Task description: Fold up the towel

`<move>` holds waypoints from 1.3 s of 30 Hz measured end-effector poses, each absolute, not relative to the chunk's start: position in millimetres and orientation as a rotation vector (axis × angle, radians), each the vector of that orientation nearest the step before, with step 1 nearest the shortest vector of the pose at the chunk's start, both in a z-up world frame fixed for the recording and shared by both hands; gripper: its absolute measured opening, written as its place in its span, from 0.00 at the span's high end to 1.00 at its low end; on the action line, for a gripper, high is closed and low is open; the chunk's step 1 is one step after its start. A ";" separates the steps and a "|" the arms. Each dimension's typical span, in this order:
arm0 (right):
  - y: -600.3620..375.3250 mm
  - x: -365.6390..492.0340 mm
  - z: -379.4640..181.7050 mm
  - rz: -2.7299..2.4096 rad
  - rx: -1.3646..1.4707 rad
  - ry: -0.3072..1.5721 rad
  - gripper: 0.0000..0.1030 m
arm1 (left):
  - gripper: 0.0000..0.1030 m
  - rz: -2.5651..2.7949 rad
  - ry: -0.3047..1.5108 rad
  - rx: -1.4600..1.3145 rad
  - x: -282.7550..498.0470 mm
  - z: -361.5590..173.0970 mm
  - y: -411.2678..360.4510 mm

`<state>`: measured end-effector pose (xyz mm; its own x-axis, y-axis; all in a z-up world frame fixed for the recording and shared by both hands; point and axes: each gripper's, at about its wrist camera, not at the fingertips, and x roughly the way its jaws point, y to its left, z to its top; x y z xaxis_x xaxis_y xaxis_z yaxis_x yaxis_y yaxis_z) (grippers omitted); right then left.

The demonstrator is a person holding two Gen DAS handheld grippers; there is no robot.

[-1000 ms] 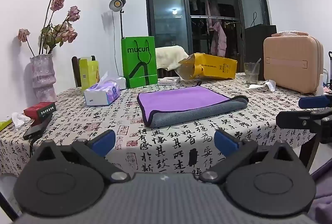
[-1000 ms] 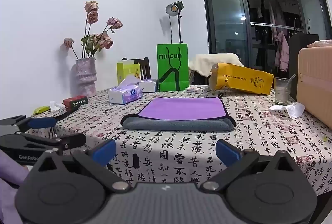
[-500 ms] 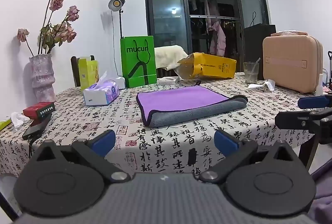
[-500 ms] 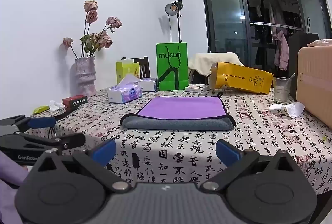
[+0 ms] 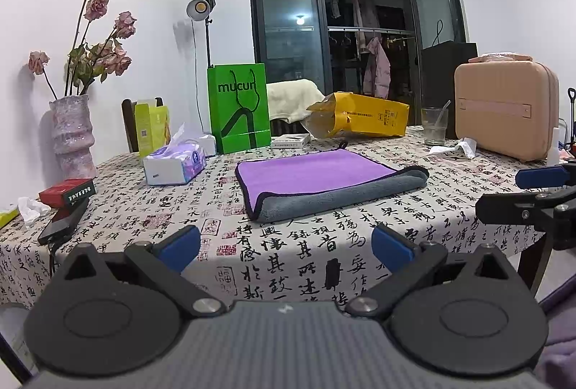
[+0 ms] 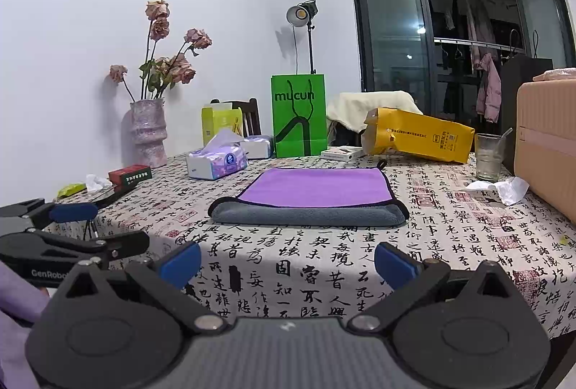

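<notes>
A purple towel with a grey underside [image 5: 324,178] lies folded flat on the table with the calligraphy-print cloth [image 5: 288,259]; its grey fold faces me. It also shows in the right wrist view [image 6: 311,198]. My left gripper [image 5: 286,245] is open and empty, held off the table's near edge, well short of the towel. My right gripper [image 6: 286,261] is open and empty, also back from the near edge. Each gripper shows side-on in the other's view: the right one [image 5: 532,194], the left one [image 6: 72,227].
On the table behind the towel stand a green paper bag [image 5: 239,108], a yellow bag on its side [image 5: 360,119], a tissue pack [image 5: 174,166], a glass [image 5: 433,126] and a tan case [image 5: 504,115]. A vase of dried roses [image 5: 70,133] and a red box [image 5: 66,196] are at the left.
</notes>
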<state>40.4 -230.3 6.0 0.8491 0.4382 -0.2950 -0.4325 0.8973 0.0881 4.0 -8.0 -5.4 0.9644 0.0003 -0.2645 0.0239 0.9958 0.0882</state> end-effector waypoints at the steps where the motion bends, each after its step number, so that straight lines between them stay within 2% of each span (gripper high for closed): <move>1: -230.1 40.1 6.0 0.458 0.018 0.315 0.00 | 0.00 -0.012 0.268 0.091 3.9 -5.4 -8.1; 39: -230.2 42.3 3.5 0.460 0.025 0.329 0.00 | 0.00 -0.016 0.271 0.093 4.2 -2.8 -9.8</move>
